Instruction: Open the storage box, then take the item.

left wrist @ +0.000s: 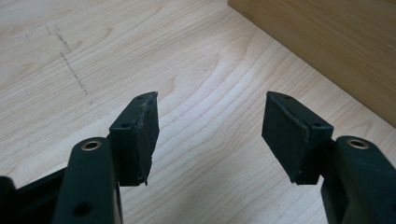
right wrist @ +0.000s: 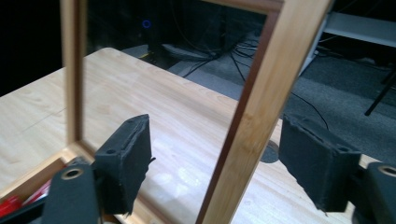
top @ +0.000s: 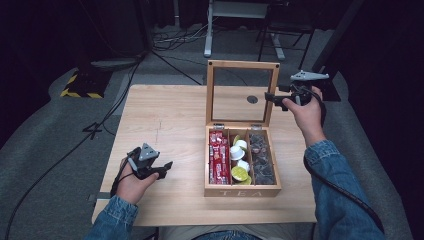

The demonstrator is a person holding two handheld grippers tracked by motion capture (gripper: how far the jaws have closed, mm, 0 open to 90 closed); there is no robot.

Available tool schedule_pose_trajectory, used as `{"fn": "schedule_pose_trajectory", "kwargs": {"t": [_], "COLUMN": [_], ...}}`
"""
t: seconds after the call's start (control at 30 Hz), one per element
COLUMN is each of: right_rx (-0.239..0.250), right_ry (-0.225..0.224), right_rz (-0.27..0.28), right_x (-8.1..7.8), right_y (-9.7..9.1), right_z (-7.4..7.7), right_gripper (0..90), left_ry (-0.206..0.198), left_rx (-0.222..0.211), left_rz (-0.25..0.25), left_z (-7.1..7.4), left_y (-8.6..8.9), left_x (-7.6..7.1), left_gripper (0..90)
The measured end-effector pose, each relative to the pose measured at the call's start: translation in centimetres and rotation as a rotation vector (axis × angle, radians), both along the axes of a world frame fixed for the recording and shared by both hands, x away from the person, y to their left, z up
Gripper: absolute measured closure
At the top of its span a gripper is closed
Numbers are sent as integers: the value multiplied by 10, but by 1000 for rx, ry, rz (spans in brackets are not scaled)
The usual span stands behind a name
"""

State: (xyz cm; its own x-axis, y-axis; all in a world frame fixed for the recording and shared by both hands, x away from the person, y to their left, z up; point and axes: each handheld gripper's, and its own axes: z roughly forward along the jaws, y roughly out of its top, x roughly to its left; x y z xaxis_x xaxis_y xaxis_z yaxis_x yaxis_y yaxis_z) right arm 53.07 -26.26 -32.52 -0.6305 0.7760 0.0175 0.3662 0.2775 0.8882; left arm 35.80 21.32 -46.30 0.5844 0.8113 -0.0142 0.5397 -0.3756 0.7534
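Observation:
A wooden tea box stands at the table's right middle with its glass-paned lid upright. Its three compartments hold red packets, white and yellow-green capsules and dark packets. My right gripper is at the lid's right edge. In the right gripper view the lid's wooden side rail stands between the open jaws of that gripper, with a gap on each side. My left gripper rests low over the table left of the box, open and empty, with the box wall ahead.
The light wooden table has a round cable hole behind the lid and a faint pencil line left of the box. Beyond the far edge are floor cables, a yellow-black striped base and a desk frame.

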Motion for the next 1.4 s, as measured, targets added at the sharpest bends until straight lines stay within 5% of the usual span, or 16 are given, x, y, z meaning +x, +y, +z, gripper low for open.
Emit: {"fn": "schedule_pose_trajectory", "kwargs": {"t": [0.23,0.47,0.9,1.1,1.4], "right_rx": [5,34,52,15,-4], "right_ry": [-8,-9,21,-3,84], "right_rz": [58,135,244,273,305], "right_x": [-30,-62,-99,-108,-123], "right_y": [2,15,45,61,93], "right_z": [19,22,10,0,-27], "right_gripper": [329,387,375,366,415], "left_ry": [8,20,41,55,55], "left_rx": [1,9,24,33,47], "left_rz": [-1,-1,26,29,38], "left_z": [1,-1,-8,-14,-25], "left_y": [2,1,10,12,15], "left_x": [-1,-6,-17,-19,-17], "left_gripper": [368,365,362,355,348]}}
